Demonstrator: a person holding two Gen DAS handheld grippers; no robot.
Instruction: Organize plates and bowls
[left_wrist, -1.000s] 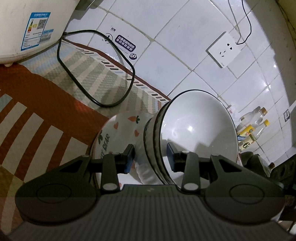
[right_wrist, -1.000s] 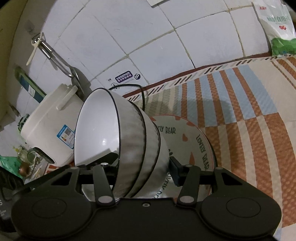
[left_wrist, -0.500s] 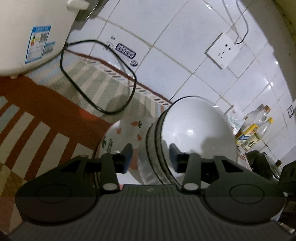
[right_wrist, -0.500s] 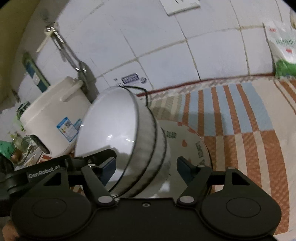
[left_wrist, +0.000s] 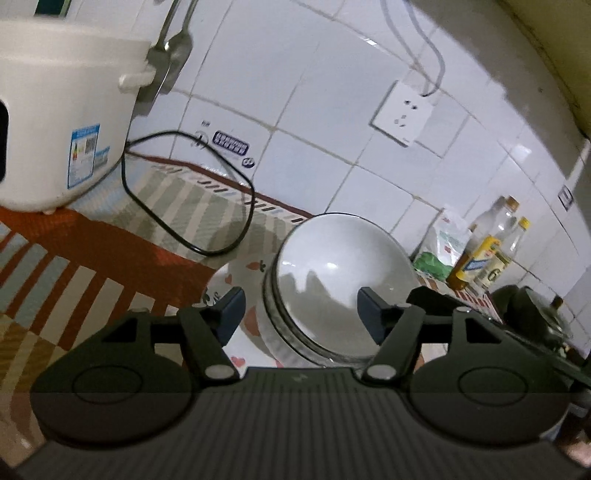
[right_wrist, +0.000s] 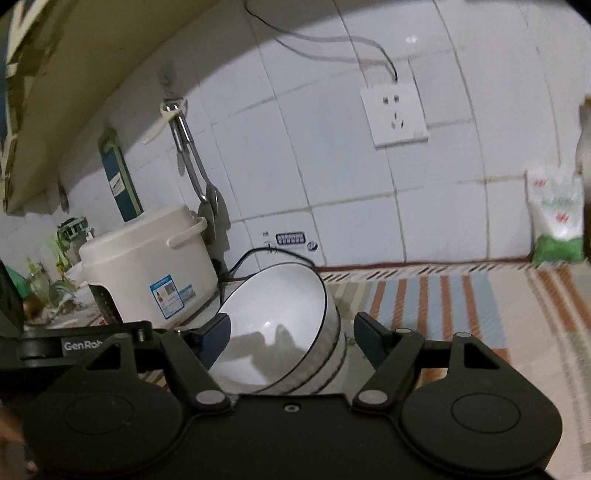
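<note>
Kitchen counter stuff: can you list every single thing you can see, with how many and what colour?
bowls: a nested stack, at least two, white with dark rims, on the plate
plate: one, white with hearts and a carrot, on the mat under the bowls
mat: one, orange, blue and cream stripes, covering the counter
rice cooker: one, white, left side by the wall
cord: one, black, looped on the mat
wall socket: one, white, on the tiles
spoon: looks like one, metal, hanging above the cooker
bag: one, white and green, against the wall
bottles: about three, clear and yellow, far right
left gripper: black, open, either side of the bowls
right gripper: black, open, around the bowls
</note>
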